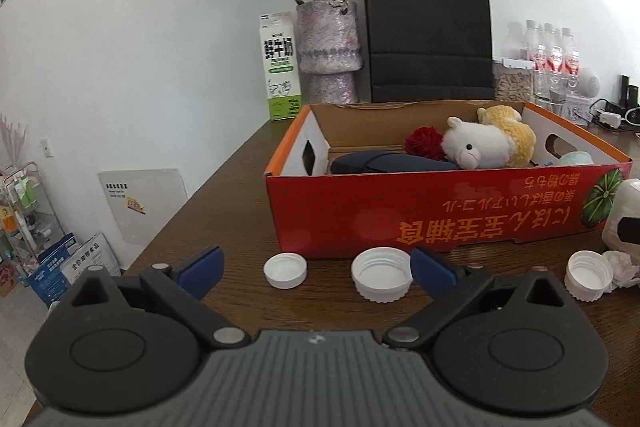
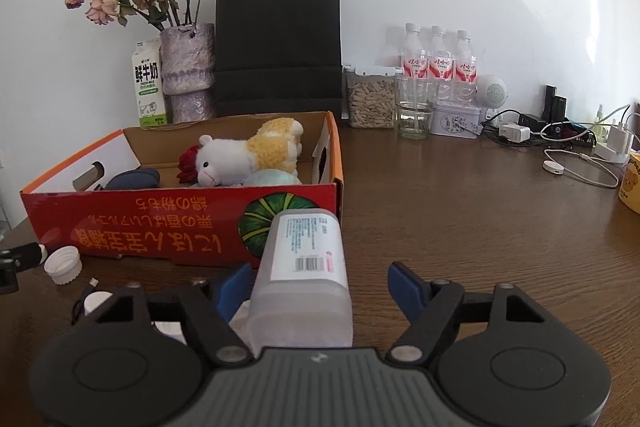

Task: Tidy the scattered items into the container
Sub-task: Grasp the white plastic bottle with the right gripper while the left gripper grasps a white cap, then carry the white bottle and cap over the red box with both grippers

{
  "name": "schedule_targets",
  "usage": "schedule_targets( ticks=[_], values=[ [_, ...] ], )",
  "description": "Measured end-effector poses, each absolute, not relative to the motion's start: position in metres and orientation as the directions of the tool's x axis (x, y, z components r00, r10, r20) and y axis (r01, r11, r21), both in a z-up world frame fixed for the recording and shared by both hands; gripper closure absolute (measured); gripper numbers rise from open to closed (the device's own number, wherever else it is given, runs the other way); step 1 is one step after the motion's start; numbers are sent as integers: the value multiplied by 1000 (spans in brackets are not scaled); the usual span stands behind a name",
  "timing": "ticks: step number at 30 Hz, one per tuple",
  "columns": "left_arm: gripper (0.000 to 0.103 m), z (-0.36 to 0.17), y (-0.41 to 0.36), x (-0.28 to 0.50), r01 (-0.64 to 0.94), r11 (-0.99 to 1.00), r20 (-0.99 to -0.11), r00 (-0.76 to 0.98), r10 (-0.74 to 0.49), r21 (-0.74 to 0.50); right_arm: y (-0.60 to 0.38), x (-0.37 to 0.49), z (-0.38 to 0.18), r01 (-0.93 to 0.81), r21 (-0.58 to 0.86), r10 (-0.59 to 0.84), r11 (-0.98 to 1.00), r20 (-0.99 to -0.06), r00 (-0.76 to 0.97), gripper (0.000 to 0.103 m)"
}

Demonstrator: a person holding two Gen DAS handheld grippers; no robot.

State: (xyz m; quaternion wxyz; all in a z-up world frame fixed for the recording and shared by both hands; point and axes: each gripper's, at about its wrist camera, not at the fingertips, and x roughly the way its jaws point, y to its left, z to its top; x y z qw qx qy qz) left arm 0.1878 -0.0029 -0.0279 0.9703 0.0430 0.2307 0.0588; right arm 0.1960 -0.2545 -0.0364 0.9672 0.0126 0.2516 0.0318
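Observation:
The red cardboard box (image 1: 440,211) (image 2: 160,223) holds a plush alpaca (image 1: 480,143) (image 2: 248,151), a red rose (image 1: 424,141) and a dark blue item (image 1: 384,163). On the table in front of it lie three white bottle caps (image 1: 285,270) (image 1: 382,279) (image 1: 590,277). My left gripper (image 1: 318,267) is open just before the first two caps, holding nothing. A translucent labelled bottle (image 2: 304,267) stands between the fingers of my right gripper (image 2: 322,287). Its left pad (image 2: 236,287) is close beside the bottle, while the right pad (image 2: 408,287) stands clear of it.
A crumpled tissue (image 1: 624,267) and a white container (image 1: 622,203) sit at the right edge. Behind the box are a milk carton (image 2: 148,87), a vase of dried roses (image 2: 188,67), a black paper bag (image 2: 280,39), water bottles (image 2: 438,59), a jar (image 2: 370,99) and chargers with cables (image 2: 560,143).

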Motion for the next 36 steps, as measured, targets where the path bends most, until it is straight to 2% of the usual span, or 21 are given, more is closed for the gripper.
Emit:
schedule_targets(
  ticks=[3,6,7,9,10,11,16,24,36],
  values=[
    [9,-30,-14,197,-45,990,-466,879,104,136,-254,201,-37,-53,50,71,997,-500,863,32],
    [22,-34,-21,210,-15,991,-512,855,83,134,-254,205,-38,-53,53,72,997,-511,857,34],
    [27,-36,-21,214,-12,992,-531,844,78,127,-254,206,-39,-56,54,76,997,-515,854,37],
    [44,-39,-20,222,-15,994,-568,819,74,107,-253,208,-40,-61,57,82,997,-526,846,43],
    [57,-41,-17,226,-13,996,-587,807,64,91,-254,210,-41,-65,62,88,996,-533,841,51],
    [62,-41,-14,226,-7,998,-589,807,40,58,-254,211,-41,-70,68,96,995,-539,837,62],
    [62,-41,-9,224,7,1000,-589,808,5,17,-254,204,-39,-96,77,122,992,-510,852,62],
    [62,-40,-8,222,-15,1000,-580,814,18,11,-255,196,-34,-93,73,116,993,-464,878,62],
    [62,-32,-6,202,-51,999,-495,867,54,19,-252,178,-28,-106,44,115,993,-388,914,62]
  ],
)
